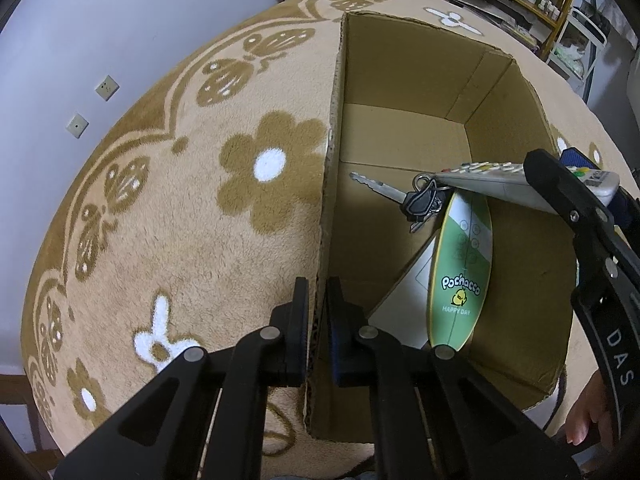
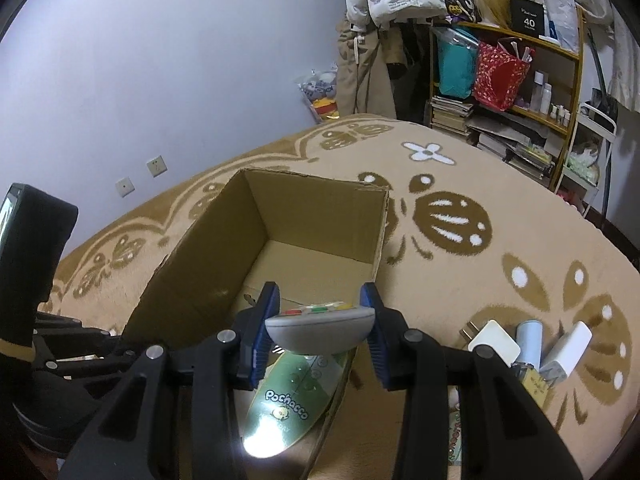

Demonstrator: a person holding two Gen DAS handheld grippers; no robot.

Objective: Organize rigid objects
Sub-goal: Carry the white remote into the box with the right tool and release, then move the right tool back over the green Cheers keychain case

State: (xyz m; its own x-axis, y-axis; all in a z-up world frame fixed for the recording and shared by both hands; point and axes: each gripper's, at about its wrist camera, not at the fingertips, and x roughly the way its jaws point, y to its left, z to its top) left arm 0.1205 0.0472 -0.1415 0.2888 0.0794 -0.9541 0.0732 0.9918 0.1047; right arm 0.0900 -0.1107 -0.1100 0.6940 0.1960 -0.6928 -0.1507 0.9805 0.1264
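Two tools: left tool (image 1: 318, 332) clamps brown cardboard box (image 1: 404, 80) wall, steadying it; right tool (image 2: 318, 330) grips grey remote control (image 2: 320, 326) for depositing.

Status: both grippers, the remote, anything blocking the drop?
Left gripper shut on box wall. Right gripper shut on remote, over box. Keys and green board lie below.
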